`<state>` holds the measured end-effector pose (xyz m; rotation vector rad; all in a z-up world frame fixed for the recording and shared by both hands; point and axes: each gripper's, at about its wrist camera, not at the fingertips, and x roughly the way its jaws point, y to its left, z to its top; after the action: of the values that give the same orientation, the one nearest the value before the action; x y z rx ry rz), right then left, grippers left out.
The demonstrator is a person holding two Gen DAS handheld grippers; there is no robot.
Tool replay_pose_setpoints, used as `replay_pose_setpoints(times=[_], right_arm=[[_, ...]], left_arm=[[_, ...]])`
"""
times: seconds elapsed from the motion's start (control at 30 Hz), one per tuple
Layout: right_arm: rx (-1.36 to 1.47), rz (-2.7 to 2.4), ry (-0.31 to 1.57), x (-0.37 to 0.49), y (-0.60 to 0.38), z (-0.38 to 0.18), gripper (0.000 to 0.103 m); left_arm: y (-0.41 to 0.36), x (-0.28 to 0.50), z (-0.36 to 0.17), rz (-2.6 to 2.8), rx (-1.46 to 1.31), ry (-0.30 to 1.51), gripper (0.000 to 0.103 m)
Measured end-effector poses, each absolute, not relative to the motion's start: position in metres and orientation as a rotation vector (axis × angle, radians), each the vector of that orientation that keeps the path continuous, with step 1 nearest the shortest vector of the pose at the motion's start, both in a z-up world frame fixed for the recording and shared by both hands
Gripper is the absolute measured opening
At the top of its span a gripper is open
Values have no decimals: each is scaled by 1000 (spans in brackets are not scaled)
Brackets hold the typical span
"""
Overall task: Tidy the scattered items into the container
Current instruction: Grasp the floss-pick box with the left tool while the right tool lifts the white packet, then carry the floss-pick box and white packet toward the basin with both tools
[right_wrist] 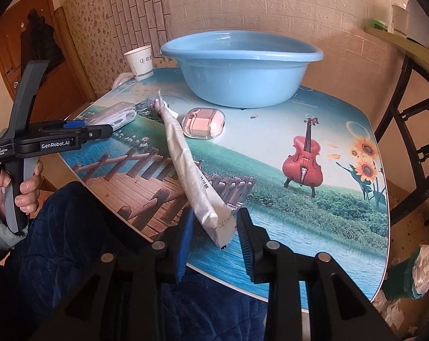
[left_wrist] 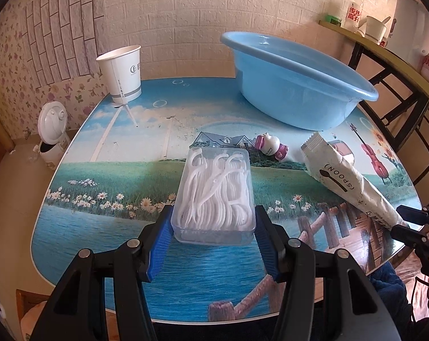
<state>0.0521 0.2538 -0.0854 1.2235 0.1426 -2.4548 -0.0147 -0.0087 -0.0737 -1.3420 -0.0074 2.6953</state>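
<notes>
Left claw (left_wrist: 213, 227) spread around the near end of the clear floss-pick box (left_wrist: 214, 196) on the counter (left_wrist: 114, 244), blue pads just beside its sides, contact too close to call. Right claw (right_wrist: 214, 227) parted, straddling the spoon packet (right_wrist: 186, 153) tip. Beyond: pink earbud case (right_wrist: 204, 123), small toy bottle (left_wrist: 271, 145), blue basin (right_wrist: 242, 68), paper cup (left_wrist: 122, 74).

A light blue basin (left_wrist: 299, 85) is shown on a table (right_wrist: 314, 221) printed with a lake, green meadow, daisies, sunflowers and a red violin. White floss picks are seen in a clear box (left_wrist: 214, 196); blue pads (left_wrist: 157, 244) are fitted to black grippers.
</notes>
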Motion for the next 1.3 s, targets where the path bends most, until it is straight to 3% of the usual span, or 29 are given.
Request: replay_pose_setpoints(times=[0.47, 0.53, 0.73, 0.9, 0.93, 1.07, 1.3], right_arm=[[1216, -2432, 300, 51, 227, -92, 35], [1218, -2430, 318, 51, 224, -94, 40], [1207, -2406, 287, 52, 221, -95, 40], [1195, -2408, 260, 54, 221, -96, 39], [1193, -2408, 260, 54, 221, -96, 39], [1190, -2402, 266, 56, 219, -95, 28], [1180, -2394, 249, 61, 218, -92, 24]], left_arm=[[-2, -16, -80, 2705, -1342, 51, 54], [-2, -17, -80, 2702, -1344, 48, 58], [5, -21, -85, 2713, -1331, 68, 62], [8, -23, -88, 2722, -1300, 65, 60], [8, -23, -88, 2718, -1292, 64, 52], [8, -22, -87, 2713, -1290, 68, 53], [7, -14, -80, 2716, -1270, 76, 53]])
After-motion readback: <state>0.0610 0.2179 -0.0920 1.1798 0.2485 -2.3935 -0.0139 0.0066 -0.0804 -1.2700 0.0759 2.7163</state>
